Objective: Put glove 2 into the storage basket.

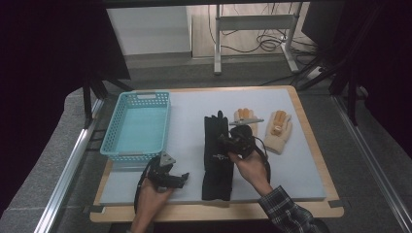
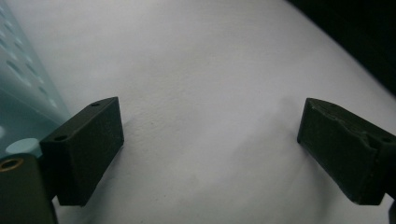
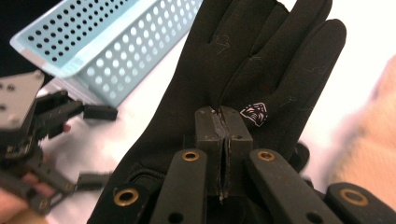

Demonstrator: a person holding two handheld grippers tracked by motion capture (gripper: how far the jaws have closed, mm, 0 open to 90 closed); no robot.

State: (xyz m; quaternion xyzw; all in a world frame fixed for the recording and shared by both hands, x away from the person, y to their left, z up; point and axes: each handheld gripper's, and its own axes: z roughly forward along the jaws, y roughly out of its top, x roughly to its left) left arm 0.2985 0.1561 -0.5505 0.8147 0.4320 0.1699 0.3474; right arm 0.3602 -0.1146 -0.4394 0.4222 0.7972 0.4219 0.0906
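A black glove (image 1: 214, 128) lies lengthwise at the middle of the grey mat (image 1: 301, 160), and more black glove fabric (image 1: 217, 179) continues toward the front edge. My right gripper (image 1: 228, 141) is over it. In the right gripper view its jaws (image 3: 223, 126) are pressed together on a pinch of the black glove (image 3: 261, 56), at the palm below the fingers. My left gripper (image 1: 180, 179) rests near the front left of the mat, open, with bare mat between its fingers (image 2: 84, 149).
A light blue perforated basket (image 1: 137, 97) stands at the back left, close to the left gripper (image 3: 95, 145). Two cream gloves with orange fingertips (image 1: 278, 131) lie right of the black glove. The wooden table edge (image 1: 218, 212) runs along the front.
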